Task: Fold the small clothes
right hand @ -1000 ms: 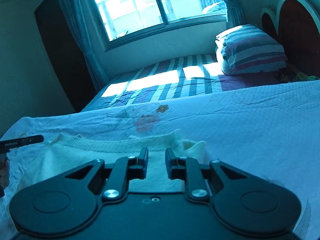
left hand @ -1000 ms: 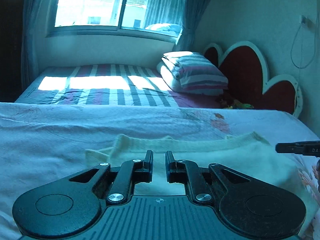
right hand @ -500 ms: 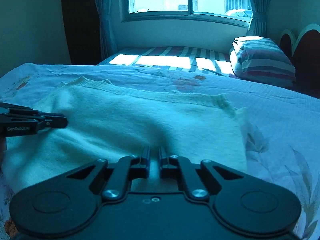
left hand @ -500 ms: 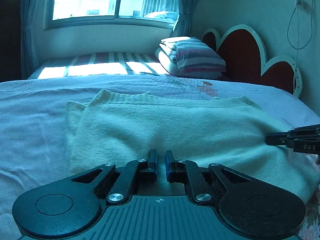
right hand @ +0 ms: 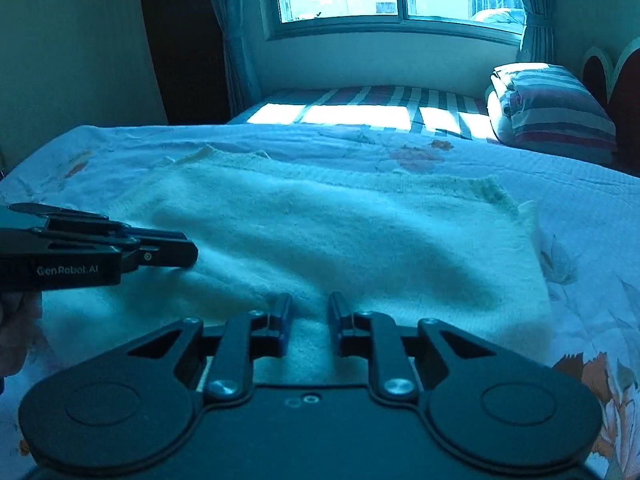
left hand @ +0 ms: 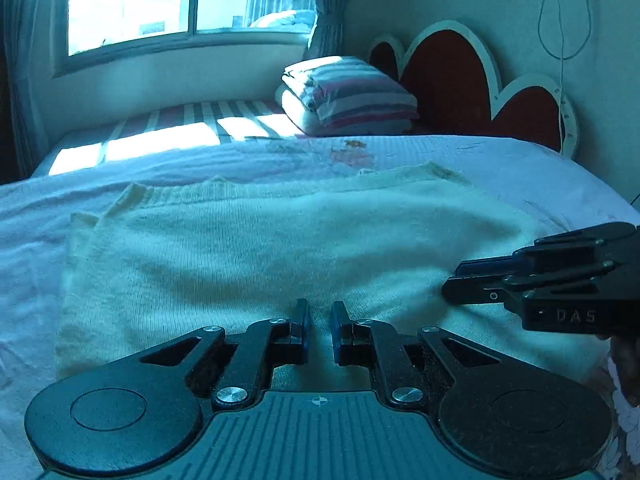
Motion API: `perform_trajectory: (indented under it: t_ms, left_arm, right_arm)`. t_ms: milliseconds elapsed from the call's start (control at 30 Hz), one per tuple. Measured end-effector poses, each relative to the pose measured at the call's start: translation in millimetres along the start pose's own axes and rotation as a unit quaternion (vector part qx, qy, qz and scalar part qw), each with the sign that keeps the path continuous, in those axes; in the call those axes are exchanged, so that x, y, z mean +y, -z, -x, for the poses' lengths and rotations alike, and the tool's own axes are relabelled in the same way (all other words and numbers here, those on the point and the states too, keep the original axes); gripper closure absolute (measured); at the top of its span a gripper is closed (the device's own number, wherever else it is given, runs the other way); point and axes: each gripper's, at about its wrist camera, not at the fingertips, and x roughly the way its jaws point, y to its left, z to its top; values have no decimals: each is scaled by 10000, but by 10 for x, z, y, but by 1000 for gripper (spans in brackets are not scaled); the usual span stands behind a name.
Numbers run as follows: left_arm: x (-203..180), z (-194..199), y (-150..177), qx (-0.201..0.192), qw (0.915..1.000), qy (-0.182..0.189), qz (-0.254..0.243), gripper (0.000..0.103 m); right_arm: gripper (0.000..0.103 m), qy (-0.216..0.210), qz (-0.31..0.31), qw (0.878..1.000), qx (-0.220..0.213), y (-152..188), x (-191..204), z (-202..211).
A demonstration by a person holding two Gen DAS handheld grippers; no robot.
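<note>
Cream knit sweater point(left hand: 260, 248) on bed; left gripper point(left hand: 320, 314), right gripper point(right hand: 307, 312) low over near hem, jaws parted

bed point(left hand: 500, 168) covered by pale floral-print sheet | cream knit garment point(left hand: 260, 240) spread flat across near part of sheet, ribbed edge toward window | farther part of bed in striped cover point(right hand: 380, 98), sunlit patches | folded striped bedding point(left hand: 352, 96) stacked beside red headboard point(left hand: 452, 76)
</note>
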Motion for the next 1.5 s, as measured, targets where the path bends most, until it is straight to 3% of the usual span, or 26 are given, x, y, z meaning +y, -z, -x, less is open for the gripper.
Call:
perform_trajectory:
  t_ms: [67,133,167,267,333,367,433,500,567,600,667,767,867,933,1067,1200,1267,1367,1500]
  left_arm:
    - [96,87,-106,-259,9991,130,297,92]
    - [208,27,-255,-390,9985,-45,372,92]
    - [283,-69,-360,-334,9983,-204,421,92]
    - [540,-380,-525,-126,9966,-235,774,92]
    - [641,-612,-524,145,9968,-348,706,92]
    - [691,-627,-504,69,9969,-305,726,92]
    - [835,-575,-473,64,9958,-292,868,92]
    - [925,-466,-409,1,9956,-687,633,92]
    - [1048,-352,-332,18,9948,-691,754,92]
    - [1085,-246,-320,-10,9939,-719,831,92]
    - [1018,10,-253,-174,9937,-683,868,91]
    - [698,273,-47,-155,9968,-245,745,91]
    - [304,384,186,4,9994,-140,319,91]
    - [173,428,314,165,9991,-93,383,91]
    - [-72,679,421,-79,9986,53,529,91]
    - [-241,543,545,184,9988,-224,393,89]
    - [-305,606,605,56,9993,-328,186,88]
    - [-284,743,643,77,9992,-388,91,83]
    - [-23,927,779,-9,9982,-477,373,80]
  right_arm:
    - [83,-17,-112,9999,19,-48,-31,68]
    - [79,78,-30,9995,-294,-162,-53,134]
    - [78,162,-45,9992,-353,-255,-83,87]
    - [77,341,-226,9986,-321,-529,-215,-207]
    - [76,270,-445,9985,-191,-650,-309,-443]
    - [76,152,-486,9986,-105,-681,-337,-559]
    - [80,221,-365,9990,115,-677,-390,-693]
    - [84,438,-746,9963,23,-636,-655,-617]
    - [85,784,-1033,9915,-66,-558,-933,-460]
    - [85,744,-1167,9904,-44,-526,-1037,-384]
    - [75,675,-1220,9900,-201,-460,-1076,-115]
    - [74,339,-1142,9921,-393,-269,-866,297]
    - [75,-88,-797,9966,-186,-34,-367,420]
    - [79,-347,-753,9966,-31,132,-86,435]
    - [77,-308,-484,9984,7,317,370,502]
    - [77,123,-122,9998,-19,292,652,456]
    - [76,365,23,9984,431,349,709,259]
    - [76,505,432,9976,196,456,788,313]
    - [76,689,200,9971,239,503,556,496]
